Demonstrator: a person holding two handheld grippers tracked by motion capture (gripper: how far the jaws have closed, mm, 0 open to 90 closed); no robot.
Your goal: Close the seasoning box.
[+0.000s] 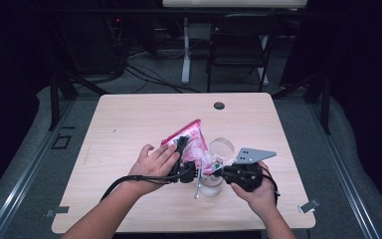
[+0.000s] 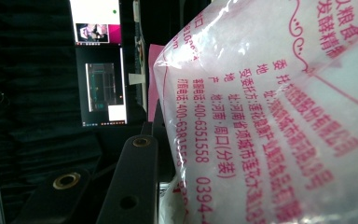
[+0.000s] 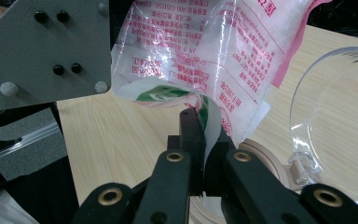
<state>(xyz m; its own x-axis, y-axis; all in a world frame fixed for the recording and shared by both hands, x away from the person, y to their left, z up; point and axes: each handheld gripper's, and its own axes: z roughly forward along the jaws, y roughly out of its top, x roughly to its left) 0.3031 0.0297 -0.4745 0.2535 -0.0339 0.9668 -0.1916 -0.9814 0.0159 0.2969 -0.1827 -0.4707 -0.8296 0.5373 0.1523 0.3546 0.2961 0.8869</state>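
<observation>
At frame centre over the pale wooden table (image 1: pixel 129 124), left gripper (image 1: pixel 183 158) and right gripper (image 3: pixel 204 140) are both clamping a pink-printed clear plastic bag (image 1: pixel 191 139), reading "400-6351558", beside a clear glass jar (image 1: pixel 219 149).

In the left gripper view the pink-printed bag (image 2: pixel 270 116) runs past the top, right and bottom edges. The bag hides 1 jaw of the left gripper (image 2: pixel 161 186). In the right gripper view the clear lid (image 3: pixel 340 135) is cut by the right edge.
</observation>
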